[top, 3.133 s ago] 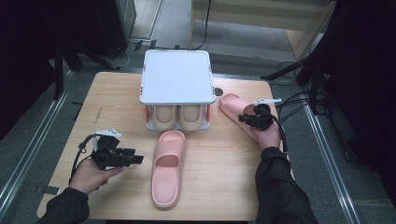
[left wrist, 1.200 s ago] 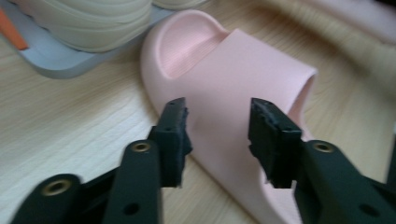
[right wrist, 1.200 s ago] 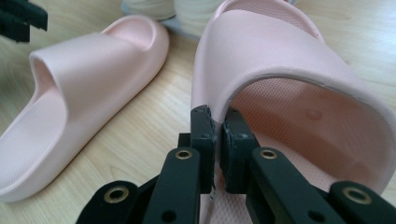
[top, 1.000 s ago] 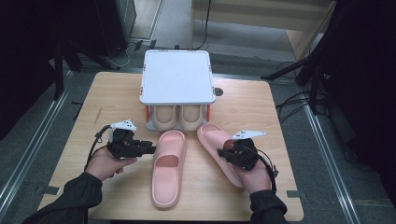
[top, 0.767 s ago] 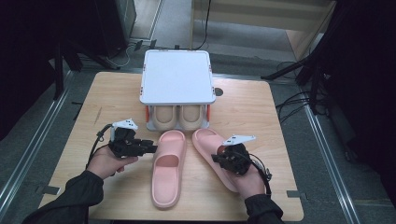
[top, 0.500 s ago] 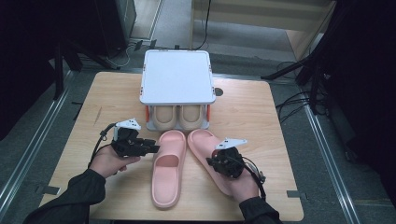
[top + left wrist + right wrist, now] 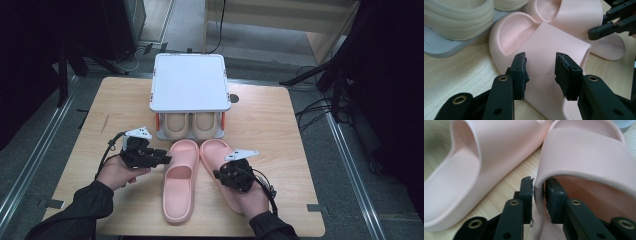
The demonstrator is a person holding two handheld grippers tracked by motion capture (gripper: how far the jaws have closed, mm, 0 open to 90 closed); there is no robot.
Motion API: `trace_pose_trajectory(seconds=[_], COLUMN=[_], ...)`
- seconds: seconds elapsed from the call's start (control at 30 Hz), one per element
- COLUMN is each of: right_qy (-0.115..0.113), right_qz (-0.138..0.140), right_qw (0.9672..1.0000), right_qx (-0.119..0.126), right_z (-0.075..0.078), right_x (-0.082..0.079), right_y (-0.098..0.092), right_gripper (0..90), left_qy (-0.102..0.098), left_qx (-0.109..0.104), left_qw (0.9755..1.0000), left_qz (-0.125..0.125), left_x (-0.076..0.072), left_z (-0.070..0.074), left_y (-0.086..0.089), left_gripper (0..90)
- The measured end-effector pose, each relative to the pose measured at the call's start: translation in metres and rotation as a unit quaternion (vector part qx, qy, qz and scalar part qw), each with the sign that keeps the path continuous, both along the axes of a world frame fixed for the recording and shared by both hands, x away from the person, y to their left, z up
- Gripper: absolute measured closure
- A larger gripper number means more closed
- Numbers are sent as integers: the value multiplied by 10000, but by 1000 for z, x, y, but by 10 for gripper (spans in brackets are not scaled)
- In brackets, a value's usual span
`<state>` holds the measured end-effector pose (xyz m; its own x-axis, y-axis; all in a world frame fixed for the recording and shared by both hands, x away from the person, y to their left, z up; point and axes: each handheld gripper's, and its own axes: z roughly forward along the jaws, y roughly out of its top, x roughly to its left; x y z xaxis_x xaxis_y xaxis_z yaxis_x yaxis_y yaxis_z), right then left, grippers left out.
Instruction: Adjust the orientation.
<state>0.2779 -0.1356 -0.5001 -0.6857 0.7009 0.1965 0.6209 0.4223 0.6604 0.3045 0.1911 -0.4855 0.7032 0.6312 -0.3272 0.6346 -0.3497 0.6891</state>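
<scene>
I am seeing two pink slippers lying side by side at the near middle of the table [image 7: 280, 115], toes pointing away from me. My right gripper [image 7: 231, 172] is sitting over the right pink slipper [image 7: 216, 150]; in the right gripper view its jaws are straddling the inner edge of that slipper's strap [image 7: 584, 152], one pad outside and one under it. Those jaws have just been opening, and a thin gap is showing at the pads, so they are standing loosely around the strap edge rather than pinching it. My left gripper [image 7: 156, 156] is hovering just beside the left pink slipper [image 7: 179, 182], jaws apart and empty, pointing at its strap in the left gripper view; these jaws have been widening too. Farther off, one small grey rack [image 7: 189, 81] is standing, with two beige slippers [image 7: 192, 125] tucked under its white top. That is making four slippers in all.
</scene>
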Motion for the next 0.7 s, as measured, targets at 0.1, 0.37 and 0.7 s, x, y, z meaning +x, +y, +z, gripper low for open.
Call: trace_pose_trajectory(seconds=[0.1, 0.37, 0.7], right_qy=[-8, -192, -219], right_qz=[-6, 128, -366], right_qw=[9999, 9987, 9987], right_qx=[149, 447, 263], right_z=[6, 27, 21], right_x=[-1, -8, 12], right_y=[-7, -34, -67], right_gripper=[724, 833, 893], left_qy=[-11, -52, 69], left_qx=[7, 12, 107], left_qw=[10000, 9999, 9997], left_qz=[29, 131, 195], left_x=[0, 0, 3], left_z=[1, 1, -3], left_y=[2, 8, 9], left_gripper=[607, 616, 657])
